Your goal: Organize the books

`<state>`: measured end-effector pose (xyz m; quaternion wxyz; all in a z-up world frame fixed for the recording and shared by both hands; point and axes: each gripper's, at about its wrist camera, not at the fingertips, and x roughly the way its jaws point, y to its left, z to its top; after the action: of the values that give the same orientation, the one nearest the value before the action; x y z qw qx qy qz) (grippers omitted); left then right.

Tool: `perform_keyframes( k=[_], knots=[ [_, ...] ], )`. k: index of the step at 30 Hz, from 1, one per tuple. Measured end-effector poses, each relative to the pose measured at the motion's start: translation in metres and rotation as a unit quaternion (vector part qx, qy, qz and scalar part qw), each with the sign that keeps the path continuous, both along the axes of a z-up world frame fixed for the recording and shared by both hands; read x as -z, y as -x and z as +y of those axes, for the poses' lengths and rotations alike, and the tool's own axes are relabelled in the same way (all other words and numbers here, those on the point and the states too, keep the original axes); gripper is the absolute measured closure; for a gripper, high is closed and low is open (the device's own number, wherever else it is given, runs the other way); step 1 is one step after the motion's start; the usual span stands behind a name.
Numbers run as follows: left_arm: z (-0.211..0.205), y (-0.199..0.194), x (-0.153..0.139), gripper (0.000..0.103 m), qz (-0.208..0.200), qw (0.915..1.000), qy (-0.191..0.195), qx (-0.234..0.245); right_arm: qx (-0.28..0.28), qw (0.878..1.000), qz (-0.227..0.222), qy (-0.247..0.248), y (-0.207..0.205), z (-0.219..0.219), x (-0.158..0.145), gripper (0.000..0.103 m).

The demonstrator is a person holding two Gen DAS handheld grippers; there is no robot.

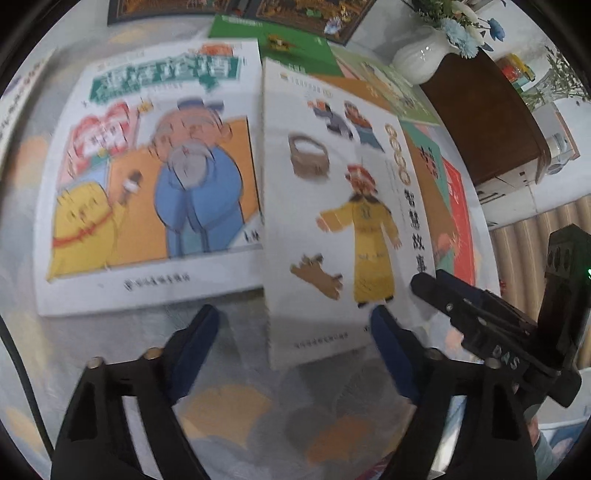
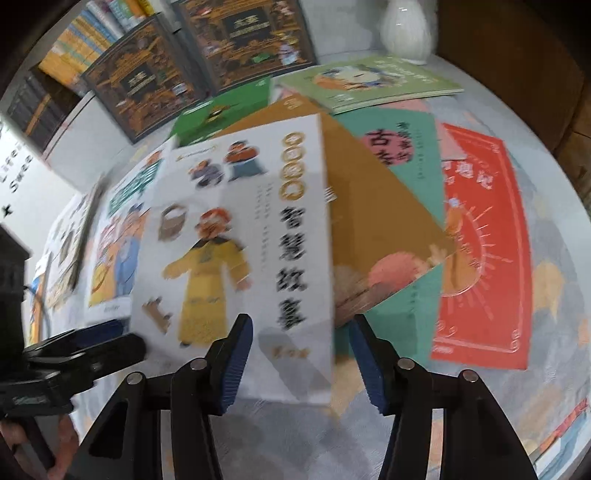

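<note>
Left wrist view looks down on a table (image 1: 236,435) under a pale patterned cloth, strewn with picture books. A white book with a yellow-robed figure (image 1: 332,206) lies in the middle, overlapping a larger white book with a blue-robed old man (image 1: 147,177) on its left. The left gripper (image 1: 295,328) hovers at the near edge of the yellow-robed book with jaws apart; one finger sits over the cloth and the other over the book's lower right corner, neither clearly pressing on it. The right gripper (image 1: 424,284) reaches in from the right, its tip by that book's right edge.

In the right wrist view, the right gripper (image 2: 301,332) has its jaws parted astride the same white book's (image 2: 236,229) right edge, though blur hides whether the pads touch. An orange-brown book (image 2: 373,206), a teal book (image 2: 410,155) and a red book (image 2: 484,240) fan out to the right. A white vase (image 2: 406,29) stands at the far side.
</note>
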<state>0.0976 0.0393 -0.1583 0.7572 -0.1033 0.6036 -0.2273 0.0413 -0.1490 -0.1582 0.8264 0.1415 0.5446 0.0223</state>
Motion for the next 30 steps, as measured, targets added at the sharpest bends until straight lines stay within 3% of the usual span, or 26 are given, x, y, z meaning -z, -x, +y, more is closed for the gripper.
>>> perform_keyframes(
  k=[4,7,9,13,15,20,22,26,27,30],
  knots=[
    [-0.001,0.006,-0.004,0.043,-0.01,0.9999,0.006,0.004,-0.021,0.999,0.018,-0.047,0.015,0.003,0.006,0.061],
    [0.007,0.014,-0.019,0.048,-0.014,0.9968,0.078,0.014,-0.014,0.997,0.023,-0.071,0.029,-0.008,0.012,0.062],
    [0.01,0.02,-0.029,0.048,-0.021,0.9927,0.116,0.022,-0.003,0.995,0.028,-0.101,0.033,-0.017,0.017,0.062],
    [0.003,0.013,-0.03,0.049,-0.026,0.9929,0.114,0.023,0.005,0.992,0.025,-0.126,0.034,-0.025,0.017,0.062],
    [0.002,0.009,-0.032,0.054,-0.026,0.9911,0.13,0.012,0.008,0.991,0.024,-0.131,0.034,-0.027,0.018,0.062],
    [0.014,0.005,-0.042,0.056,-0.01,0.9802,0.197,-0.007,0.041,0.98,0.023,-0.196,0.038,-0.045,0.025,0.061],
    [0.01,0.004,-0.044,0.056,-0.013,0.9827,0.185,-0.005,0.052,0.973,0.024,-0.225,0.039,-0.052,0.027,0.058],
    [-0.01,-0.001,-0.031,0.065,-0.022,0.995,0.097,0.005,0.069,0.965,0.021,-0.252,0.042,-0.058,0.03,0.057],
    [-0.014,-0.004,-0.026,0.069,-0.021,0.9959,0.088,0.003,0.071,0.964,0.021,-0.256,0.043,-0.059,0.029,0.057],
    [-0.012,-0.011,-0.021,0.069,-0.01,0.9956,0.092,-0.01,0.081,0.961,0.021,-0.265,0.047,-0.062,0.028,0.057]
  ],
)
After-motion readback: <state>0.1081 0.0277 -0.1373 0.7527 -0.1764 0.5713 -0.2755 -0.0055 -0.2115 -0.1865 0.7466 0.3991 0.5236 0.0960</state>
